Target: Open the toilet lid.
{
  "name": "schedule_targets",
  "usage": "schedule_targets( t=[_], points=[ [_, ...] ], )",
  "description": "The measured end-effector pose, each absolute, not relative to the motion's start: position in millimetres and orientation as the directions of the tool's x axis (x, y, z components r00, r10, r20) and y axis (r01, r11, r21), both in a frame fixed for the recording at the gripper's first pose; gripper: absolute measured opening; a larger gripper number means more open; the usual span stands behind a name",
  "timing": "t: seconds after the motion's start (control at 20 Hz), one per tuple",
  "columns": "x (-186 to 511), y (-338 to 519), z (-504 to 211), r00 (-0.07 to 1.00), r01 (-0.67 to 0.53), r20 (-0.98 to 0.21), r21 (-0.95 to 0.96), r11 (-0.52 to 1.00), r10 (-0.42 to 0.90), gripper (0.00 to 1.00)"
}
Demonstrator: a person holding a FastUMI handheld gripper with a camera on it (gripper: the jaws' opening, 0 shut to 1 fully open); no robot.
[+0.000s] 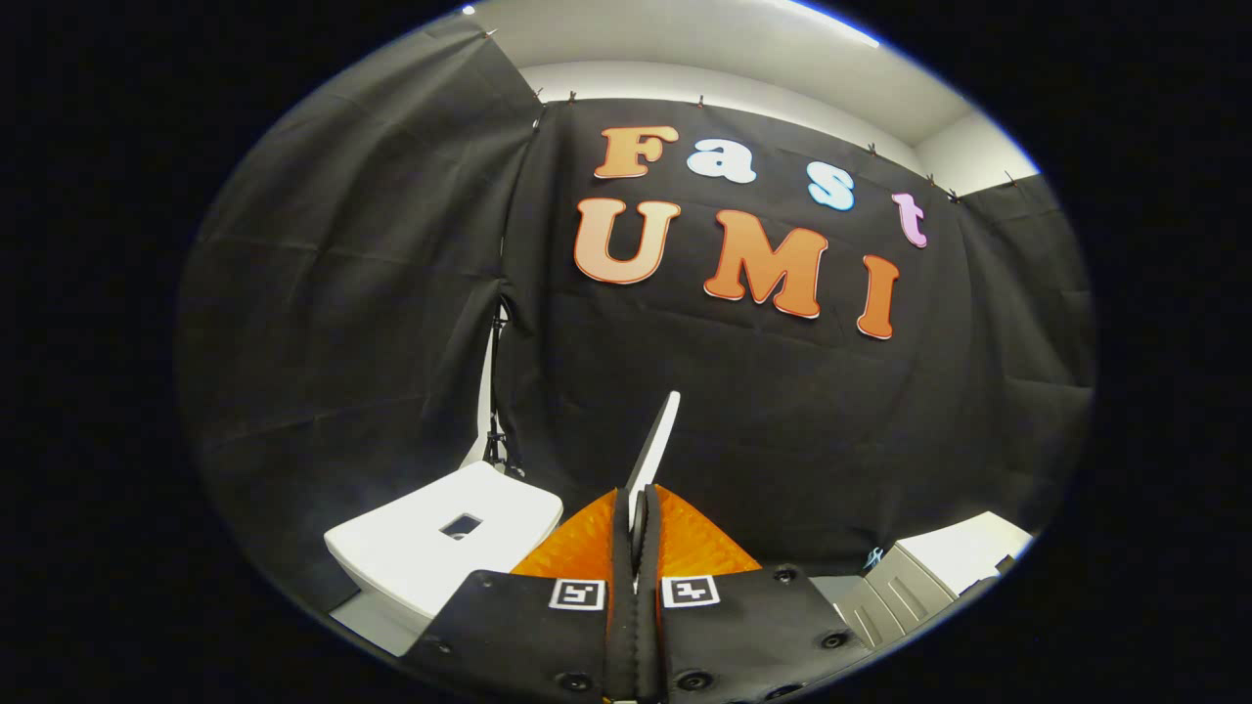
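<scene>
Gripper view, gripper (638, 508) clamped edge-on upon the raised toilet lid (657, 440), both fingers pressed against it, lid rising just beyond the tips, white tank (440, 548) to the left, black cloth wall (342, 323) behind

Gripper (638, 508): black housing plates studded with round screws, each carrying a square black-and-white marker; two fingers with ridged faces, pressed close together.

One toilet lid (653, 442), one gripper (637, 518) with two fingers pressed onto its edge, one white toilet tank (445, 548) lower left, one white cabinet (939, 572) lower right.
</scene>
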State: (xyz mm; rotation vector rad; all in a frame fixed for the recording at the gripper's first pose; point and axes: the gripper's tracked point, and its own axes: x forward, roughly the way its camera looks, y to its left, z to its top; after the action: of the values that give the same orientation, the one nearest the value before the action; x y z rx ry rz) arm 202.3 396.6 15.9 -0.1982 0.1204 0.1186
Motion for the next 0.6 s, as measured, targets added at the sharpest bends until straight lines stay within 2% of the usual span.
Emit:
schedule_targets(
  t=[0.6],
  points=[
    [203.3,511.7,14.7,0.963,-0.255,-0.138,-0.193,0.947,0.231,0.08]
  ],
)
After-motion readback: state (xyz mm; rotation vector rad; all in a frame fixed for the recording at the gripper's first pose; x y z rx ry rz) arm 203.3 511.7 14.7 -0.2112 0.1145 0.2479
